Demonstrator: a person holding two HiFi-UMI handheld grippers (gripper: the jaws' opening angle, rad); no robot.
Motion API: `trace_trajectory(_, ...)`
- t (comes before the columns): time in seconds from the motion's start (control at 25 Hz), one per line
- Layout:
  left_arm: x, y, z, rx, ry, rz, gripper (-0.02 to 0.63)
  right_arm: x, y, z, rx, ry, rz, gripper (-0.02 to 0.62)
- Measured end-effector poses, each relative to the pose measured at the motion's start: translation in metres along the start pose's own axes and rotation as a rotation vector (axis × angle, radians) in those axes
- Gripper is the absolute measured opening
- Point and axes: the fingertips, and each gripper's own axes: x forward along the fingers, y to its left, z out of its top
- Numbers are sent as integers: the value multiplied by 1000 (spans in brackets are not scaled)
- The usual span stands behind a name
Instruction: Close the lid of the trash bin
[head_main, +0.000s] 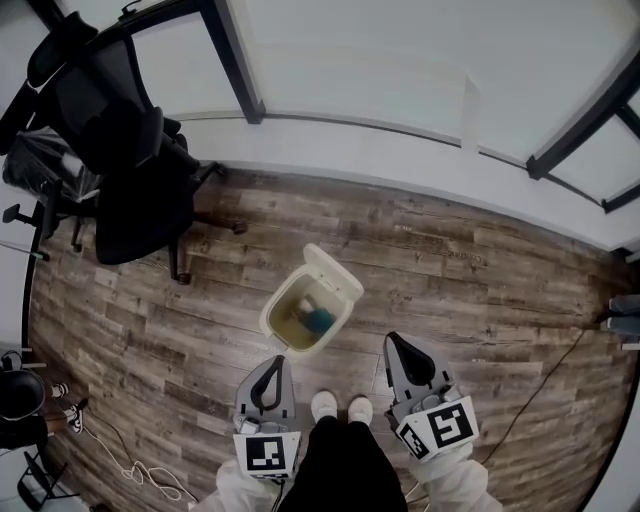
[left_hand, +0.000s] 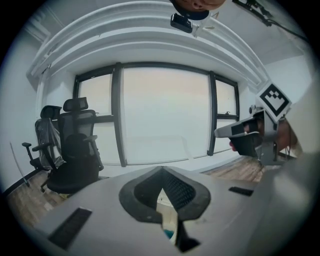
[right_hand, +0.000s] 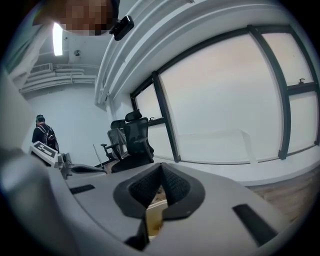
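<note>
A grey-brown wooden plank floor (head_main: 450, 290) meets large, bright, dark-framed windows (head_main: 400, 60); two black mesh office chairs (head_main: 130, 150) stand at the left.

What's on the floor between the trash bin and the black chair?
Nothing. In the head view, only bare wooden floor lies between the trash bin and the black chair.

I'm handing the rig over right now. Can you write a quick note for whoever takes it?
Left gripper: jaws together, empty, near the bin's left.
Right gripper: jaws together, empty, near the bin's right.
The small cream plastic trash bin stands on the wooden plank floor just ahead of both grippers. Its hinged cream lid is up on the far side.
Done: nothing.
Left: swing the lid down shut.
</note>
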Motion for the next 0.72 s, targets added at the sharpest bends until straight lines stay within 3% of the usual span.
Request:
trace_trajectory(0.48, 80, 32, -71, 57, 0, 6, 8, 103, -60, -88, -23, 58, -38, 23)
trace_trajectory(0.72, 97, 42, -98, 65, -3, 9, 8, 143, -82, -114, 45, 92, -42, 23)
